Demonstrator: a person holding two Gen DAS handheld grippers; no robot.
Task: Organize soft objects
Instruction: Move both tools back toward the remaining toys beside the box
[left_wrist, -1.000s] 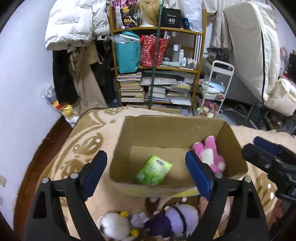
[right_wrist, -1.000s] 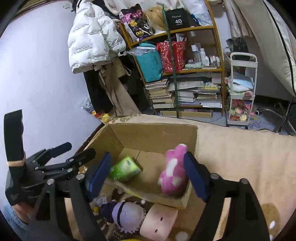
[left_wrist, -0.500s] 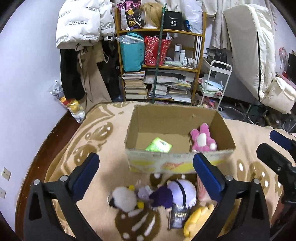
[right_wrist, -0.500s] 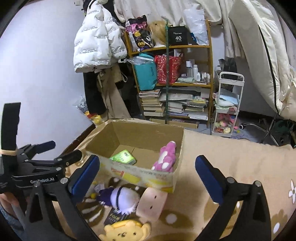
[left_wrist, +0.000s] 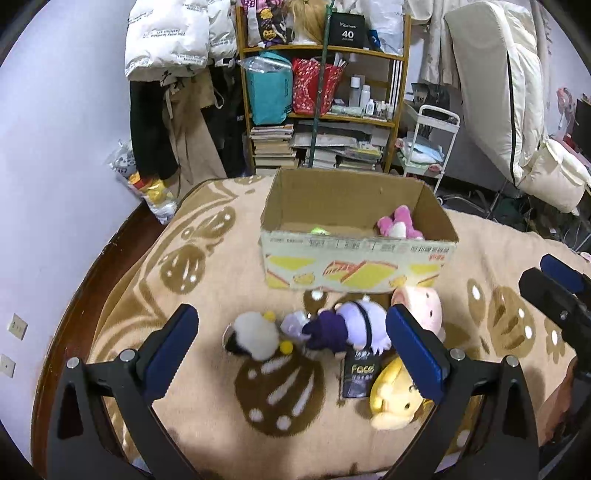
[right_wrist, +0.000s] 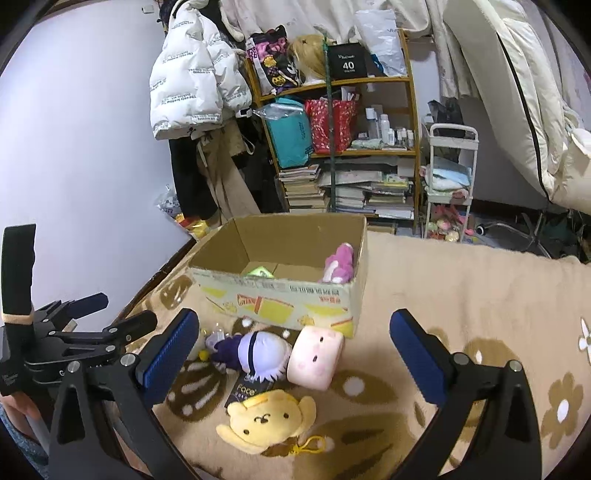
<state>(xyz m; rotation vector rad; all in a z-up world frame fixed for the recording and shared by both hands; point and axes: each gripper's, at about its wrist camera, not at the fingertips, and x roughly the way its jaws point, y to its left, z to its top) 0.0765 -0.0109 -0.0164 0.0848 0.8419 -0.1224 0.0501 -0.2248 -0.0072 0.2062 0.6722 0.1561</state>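
Note:
A cardboard box (left_wrist: 354, 267) (right_wrist: 280, 295) stands on the beige blanket. A pink plush (left_wrist: 397, 223) (right_wrist: 340, 264) and a green packet (right_wrist: 260, 273) lie inside it. In front of the box lie a purple plush (left_wrist: 347, 328) (right_wrist: 255, 352), a white fluffy plush (left_wrist: 253, 336), a pink block plush (left_wrist: 421, 306) (right_wrist: 316, 358), a yellow plush (left_wrist: 395, 398) (right_wrist: 269, 419) and a dark "Face" packet (left_wrist: 358, 371). My left gripper (left_wrist: 291, 354) is open and empty, above the plush toys. My right gripper (right_wrist: 291, 362) is open and empty, over the same pile.
A cluttered wooden shelf (left_wrist: 325, 110) with books and bags stands behind the box. A white trolley (left_wrist: 428, 147) stands to its right. Jackets (left_wrist: 170, 44) hang on the left wall. A folded mattress (left_wrist: 491, 92) leans at the right. The blanket's dark wooden edge (left_wrist: 92, 266) curves at the left.
Both grippers have pulled back and up from the box. The pink plush now lies inside the box, and the toys in front of the box have come into full view.

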